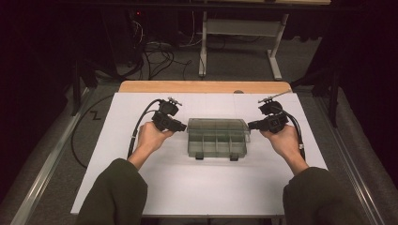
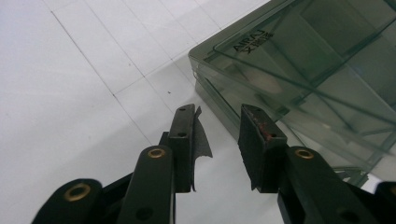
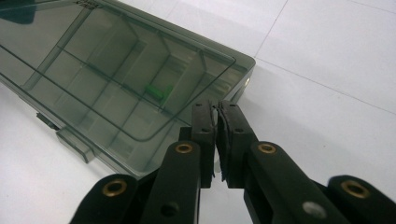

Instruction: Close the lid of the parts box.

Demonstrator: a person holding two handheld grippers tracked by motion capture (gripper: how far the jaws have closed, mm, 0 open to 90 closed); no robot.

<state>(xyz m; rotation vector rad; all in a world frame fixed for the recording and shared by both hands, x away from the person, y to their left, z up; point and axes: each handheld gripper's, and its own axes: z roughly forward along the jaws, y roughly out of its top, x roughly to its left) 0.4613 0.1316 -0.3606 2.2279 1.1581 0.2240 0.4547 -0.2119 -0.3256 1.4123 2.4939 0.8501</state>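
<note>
The compartment box (image 1: 217, 137) is smoky grey-green and see-through, with a small bright green piece (image 3: 155, 91) inside. Both grippers are black with brass-coloured rivets. The table (image 1: 141, 178) is white, with a tan wooden far edge.

The tongs (image 2: 217, 140) hang over the white worktop (image 2: 70, 93), jaws apart with nothing between them; a clear smoky box (image 2: 299, 60) lies just beyond, its corner near the right jaw.
</note>
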